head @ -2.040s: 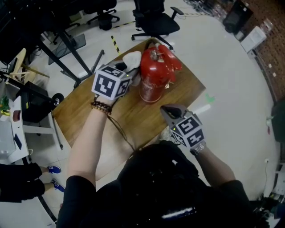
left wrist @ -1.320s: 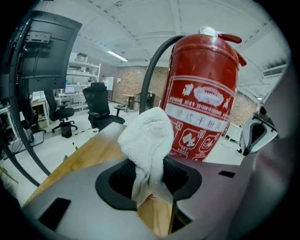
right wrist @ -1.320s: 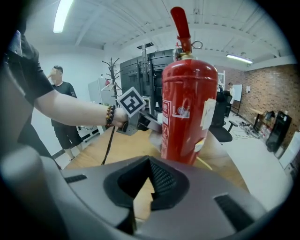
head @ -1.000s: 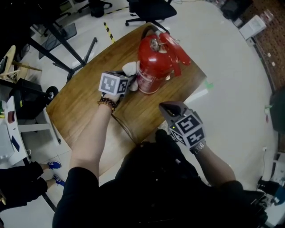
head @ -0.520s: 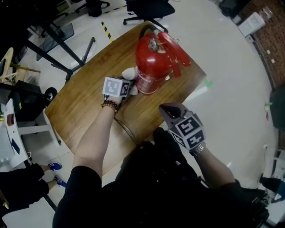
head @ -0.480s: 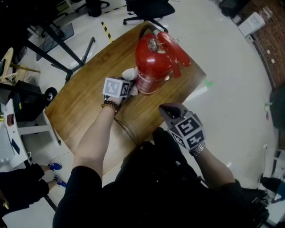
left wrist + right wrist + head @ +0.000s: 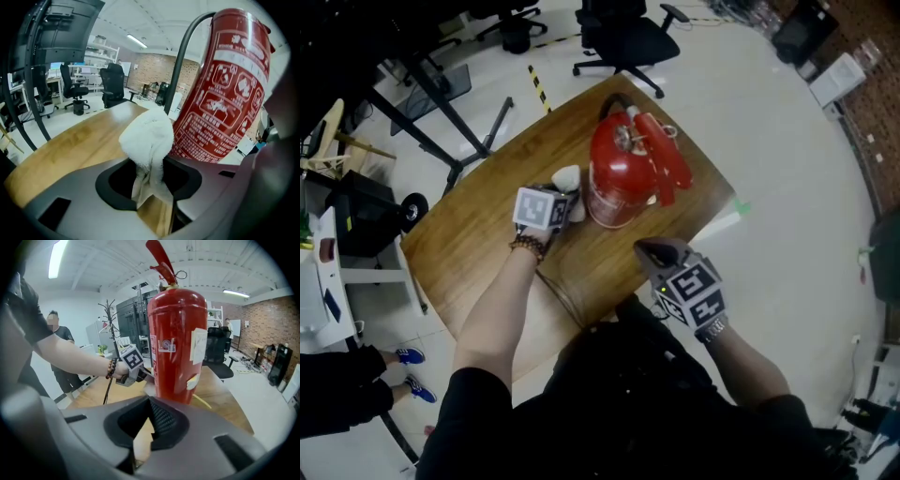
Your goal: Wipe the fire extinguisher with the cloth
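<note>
1. Head view shows the red fire extinguisher (image 7: 623,173) standing upright on the wooden desk (image 7: 478,253), toward the 12 o'clock end of it.
2. The left claw (image 7: 564,192) is closed on the cloth (image 7: 565,176). In the left gripper view a white bunch of the cloth sticks out ahead of the pinching jaws.
3. From this claw the extinguisher lies at about 2 o'clock, just beside it. The bunch of cloth is at the lower wall of the cylinder; whether it really presses on the red surface I cannot tell.
4. The long axis of the extinguisher is vertical, so I judge the next wipe must run up and down the wall, or around it.
5. The right claw (image 7: 652,249) has its jaws together and holds nothing. It hangs at about 5 o'clock from the extinguisher, apart from it, so the left hand is the nearer one.
</note>
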The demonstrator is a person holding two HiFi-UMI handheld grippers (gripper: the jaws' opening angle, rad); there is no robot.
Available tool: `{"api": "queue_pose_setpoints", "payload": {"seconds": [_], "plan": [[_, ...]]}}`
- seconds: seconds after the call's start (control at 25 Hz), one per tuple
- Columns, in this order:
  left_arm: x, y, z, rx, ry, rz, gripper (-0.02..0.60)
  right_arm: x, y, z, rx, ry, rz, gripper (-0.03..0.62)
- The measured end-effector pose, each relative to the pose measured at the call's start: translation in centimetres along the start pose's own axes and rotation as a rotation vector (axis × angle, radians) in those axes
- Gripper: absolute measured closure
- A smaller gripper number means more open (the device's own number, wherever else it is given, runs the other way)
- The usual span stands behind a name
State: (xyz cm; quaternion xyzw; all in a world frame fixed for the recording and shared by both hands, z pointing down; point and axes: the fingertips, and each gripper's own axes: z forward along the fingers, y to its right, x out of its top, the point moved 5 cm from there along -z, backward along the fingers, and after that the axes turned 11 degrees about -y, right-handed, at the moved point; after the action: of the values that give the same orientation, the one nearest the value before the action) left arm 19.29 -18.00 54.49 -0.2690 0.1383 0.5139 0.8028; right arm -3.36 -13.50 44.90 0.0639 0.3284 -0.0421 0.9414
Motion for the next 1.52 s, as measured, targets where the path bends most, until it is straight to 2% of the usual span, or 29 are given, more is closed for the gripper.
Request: {"api": "queue_pose_setpoints", "payload": {"seconds": [0.08, 0.28, 0.52, 0.64, 0.8, 0.96, 1.12, 1.32, 1.52], "plan": [[1.2, -0.3, -1.4, -0.004, 0.059, 0.007, 0.433, 0.1, 0.4, 0.1, 0.01, -0.004, -0.007, 0.572], [5.1, 0.0, -6.4, 0.011, 0.217, 0.082, 0.433, 0.2, 1.4, 0.6, 0.04, -0.015, -0.022, 0.572], [11.5, 4.5, -15.8, 0.01, 0.396, 0.273, 0.433, 1.0, 2.0, 0.7, 0.06, -0.01, -0.055, 0.572], [14.1, 7.2, -18.9, -0.009, 0.442, 0.384, 0.433, 1.6, 2.4, 0.5, 0.061, 0.005, -0.065, 0.572], [16.2, 8.9, -19.7, -0.004, 0.43, 0.491, 0.431, 1.9, 3.3, 0.0, 0.053, 0.024, -0.065, 0.572], [16.9, 9.2, -18.0, -0.121, 0.406, 0.472, 0.431, 1.7, 4.0, -0.4, 0.042, 0.027, -0.051, 0.572], [16.9, 7.5, -16.3, -0.294, 0.408, 0.356, 0.433, 1.3, 4.9, -0.7, 0.03, 0.02, -0.035, 0.572], [16.3, 5.9, -13.6, -0.319, 0.361, 0.322, 0.436, 0.8, 5.5, -0.4, 0.027, 0.003, -0.019, 0.572], [15.4, 4.8, -11.6, -0.405, 0.362, 0.258, 0.436, 0.4, 5.5, 0.0, 0.035, -0.021, -0.01, 0.572]]}}
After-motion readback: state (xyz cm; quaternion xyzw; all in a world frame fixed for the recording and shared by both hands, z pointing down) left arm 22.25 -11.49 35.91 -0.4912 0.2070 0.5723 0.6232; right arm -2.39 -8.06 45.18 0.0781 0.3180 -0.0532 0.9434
